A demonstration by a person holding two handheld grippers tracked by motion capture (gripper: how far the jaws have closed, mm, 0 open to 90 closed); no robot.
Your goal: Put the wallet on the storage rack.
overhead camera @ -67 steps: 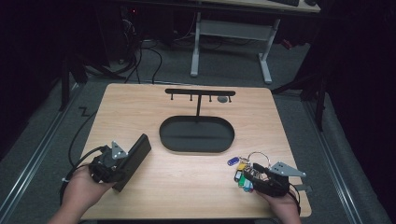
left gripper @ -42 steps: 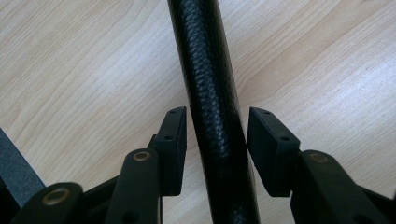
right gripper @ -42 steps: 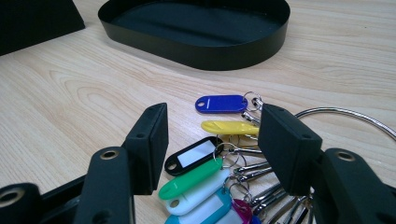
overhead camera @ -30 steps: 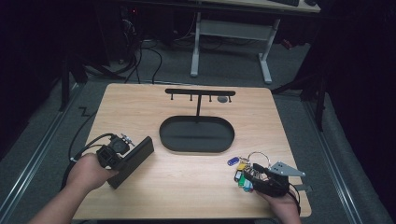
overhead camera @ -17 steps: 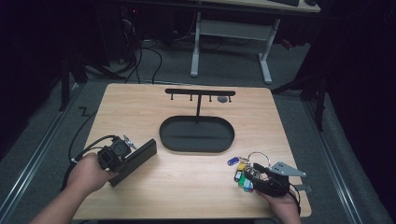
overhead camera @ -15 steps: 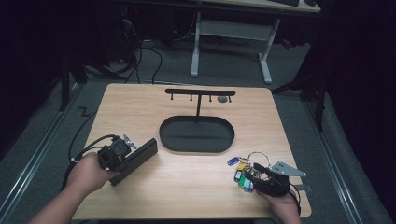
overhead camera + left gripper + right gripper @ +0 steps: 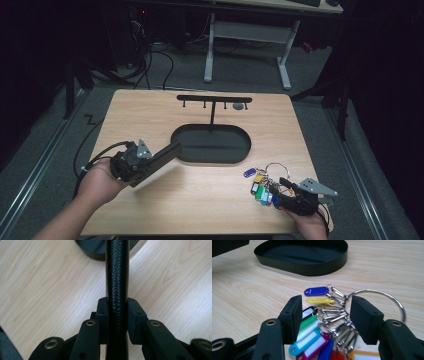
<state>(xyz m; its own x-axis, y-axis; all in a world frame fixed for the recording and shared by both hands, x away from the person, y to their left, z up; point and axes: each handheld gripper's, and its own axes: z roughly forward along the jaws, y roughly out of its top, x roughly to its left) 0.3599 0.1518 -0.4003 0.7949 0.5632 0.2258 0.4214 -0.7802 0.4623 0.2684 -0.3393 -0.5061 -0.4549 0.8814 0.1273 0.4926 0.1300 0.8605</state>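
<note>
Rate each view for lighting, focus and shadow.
High view: table well lit, surroundings near black, black wallet casts a soft shadow. Left gripper view: wallet's grain crisp, wood evenly lit. Right gripper view: key tags sharp, nearest tags and tray slightly soft.

One camera looks down from above the near edge of the table [image 7: 210, 195]. Two others ride low and close over the wood, both catching the black oval tray [image 7: 212, 145], seen from above too.
</note>
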